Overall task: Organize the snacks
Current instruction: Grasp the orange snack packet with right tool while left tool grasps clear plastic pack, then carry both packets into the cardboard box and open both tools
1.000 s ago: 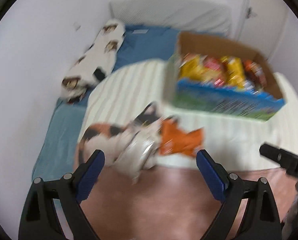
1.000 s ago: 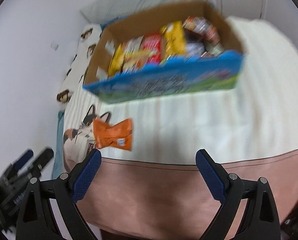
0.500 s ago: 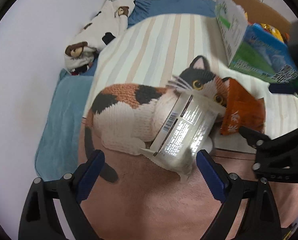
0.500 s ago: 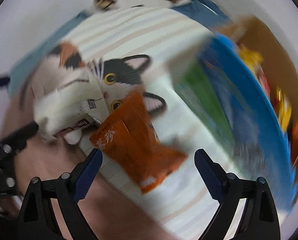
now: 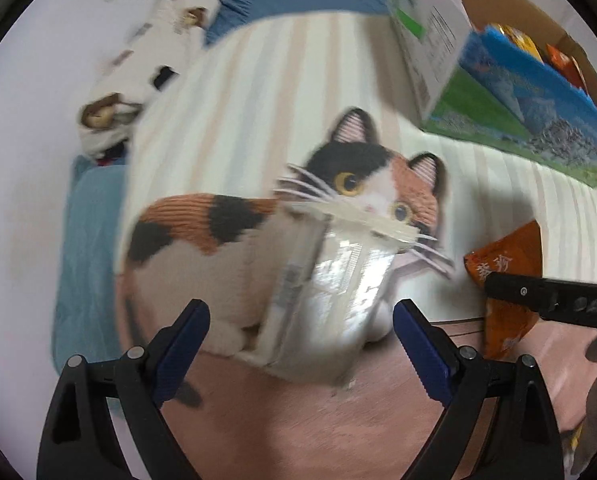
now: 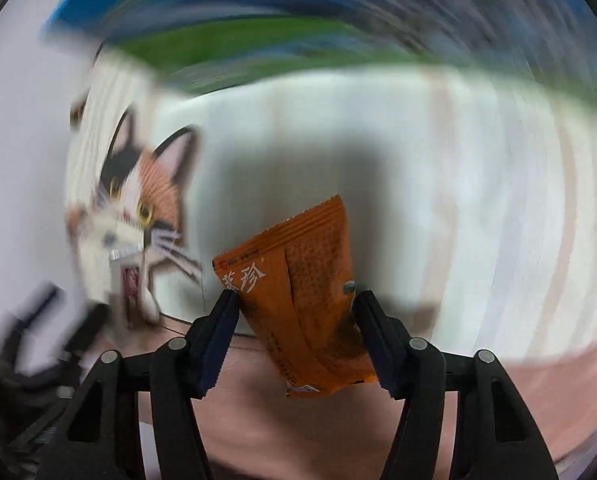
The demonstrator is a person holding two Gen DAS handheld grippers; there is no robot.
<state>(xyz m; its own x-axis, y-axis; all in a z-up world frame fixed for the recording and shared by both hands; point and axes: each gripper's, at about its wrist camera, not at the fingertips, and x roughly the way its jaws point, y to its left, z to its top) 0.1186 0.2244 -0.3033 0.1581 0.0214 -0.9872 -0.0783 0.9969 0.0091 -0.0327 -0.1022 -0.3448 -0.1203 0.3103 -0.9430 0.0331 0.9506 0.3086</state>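
While closing, right hand-held gripper (image 6: 294,304) astride orange packet (image 6: 298,300).

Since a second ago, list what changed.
Both grippers dropped toward the blanket. The right gripper is closing around the orange packet; the left gripper stays open over the silver packet. Packets and snack box haven't moved.

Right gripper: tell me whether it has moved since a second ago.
Yes. The right gripper has dropped from above the box to the blanket, and its jaws are closing around the orange packet.
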